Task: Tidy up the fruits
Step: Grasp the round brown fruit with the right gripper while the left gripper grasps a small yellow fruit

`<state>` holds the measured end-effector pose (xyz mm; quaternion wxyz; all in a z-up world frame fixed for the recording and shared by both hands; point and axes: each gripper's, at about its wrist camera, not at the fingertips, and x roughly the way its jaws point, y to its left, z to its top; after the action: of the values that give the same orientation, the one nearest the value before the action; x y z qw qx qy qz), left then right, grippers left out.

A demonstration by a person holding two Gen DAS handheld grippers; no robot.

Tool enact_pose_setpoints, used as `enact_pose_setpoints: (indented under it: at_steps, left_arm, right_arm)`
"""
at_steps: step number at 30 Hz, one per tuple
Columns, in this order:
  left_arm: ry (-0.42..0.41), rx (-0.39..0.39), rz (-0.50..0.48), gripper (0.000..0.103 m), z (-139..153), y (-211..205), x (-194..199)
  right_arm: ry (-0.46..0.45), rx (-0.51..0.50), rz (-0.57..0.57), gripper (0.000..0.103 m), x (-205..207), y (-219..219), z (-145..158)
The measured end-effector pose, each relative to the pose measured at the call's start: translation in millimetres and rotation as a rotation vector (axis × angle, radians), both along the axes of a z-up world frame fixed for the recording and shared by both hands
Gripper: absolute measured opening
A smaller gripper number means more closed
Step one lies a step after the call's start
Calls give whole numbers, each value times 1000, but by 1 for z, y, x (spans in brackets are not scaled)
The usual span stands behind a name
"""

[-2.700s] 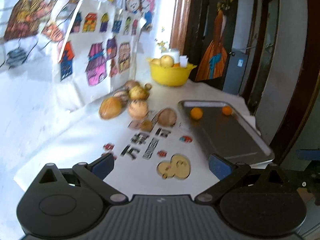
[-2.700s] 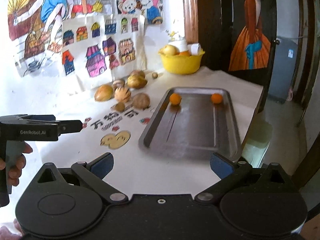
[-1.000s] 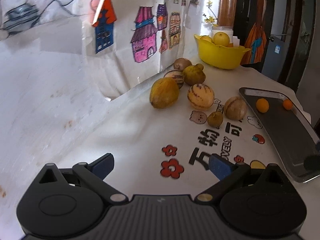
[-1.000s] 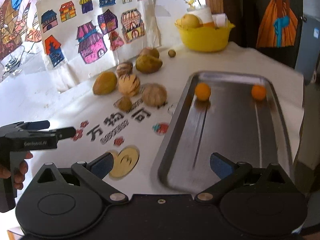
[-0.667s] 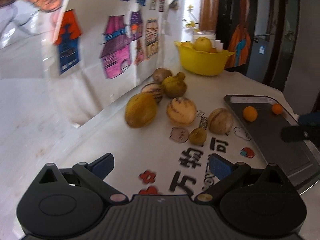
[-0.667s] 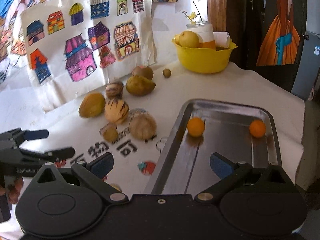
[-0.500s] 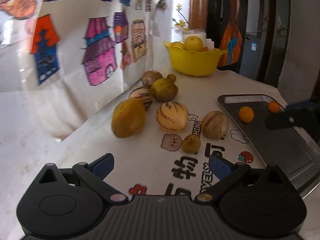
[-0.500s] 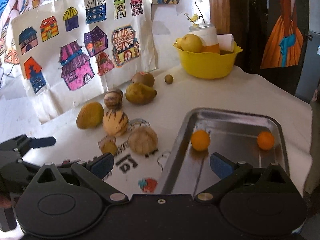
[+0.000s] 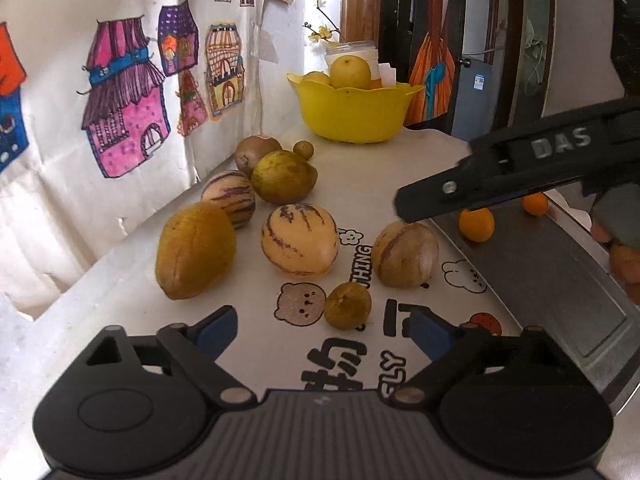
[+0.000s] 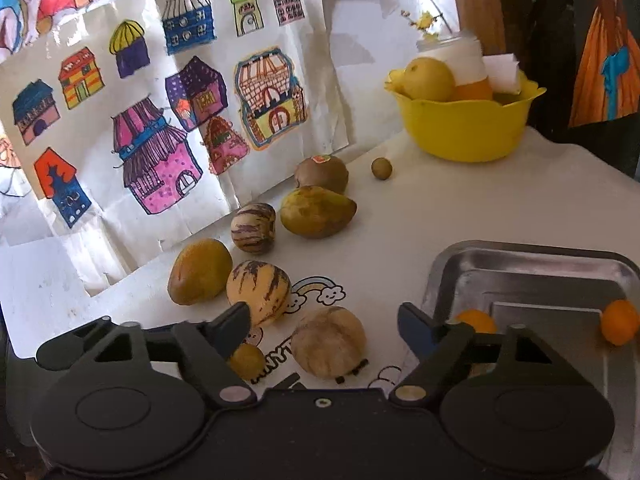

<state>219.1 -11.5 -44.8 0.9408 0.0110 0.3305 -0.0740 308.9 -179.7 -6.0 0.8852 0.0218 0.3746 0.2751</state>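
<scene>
Your left gripper (image 9: 322,330): jaws wide, closing, nothing pressed; small yellow-green fruit (image 9: 347,305) between tips at 12 o'clock. Your right gripper (image 10: 324,320): jaws wide, closing, empty; pale striped melon (image 10: 328,341) between them on tabletop (image 10: 460,208). More fruit at 11 o'clock. Steel tray (image 10: 532,264) at 2 o'clock holds two oranges (image 10: 620,322).

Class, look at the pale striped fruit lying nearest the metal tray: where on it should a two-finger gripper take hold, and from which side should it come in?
Grip the pale striped fruit across its widest middle, coming down from above and the near side. It lies loose on the tablecloth, rounded, with clear gaps to the small yellow-brown fruit and the tray. The right gripper already straddles it, jaws closing, pads not yet touching.
</scene>
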Motion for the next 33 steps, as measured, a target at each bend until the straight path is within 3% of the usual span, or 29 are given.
enact_pose_setpoints:
  at_steps: [8,13,21,33]
  left_arm:
    - [17,-35,-10,73,-7,2,11]
    - [6,-47,-13,62,-7,3,13]
    - [11,-69,-41,31,-6,1,14]
    - [23,-94,-7,30,-4,6,6]
  right_arm:
    - [57,-9,-6,61,15,5,-17]
    - [81,-6,5,59,18,6,-24]
    - [94,-2,7,55,20,8,-28]
    - [113,9,4,55,21,7,-29]
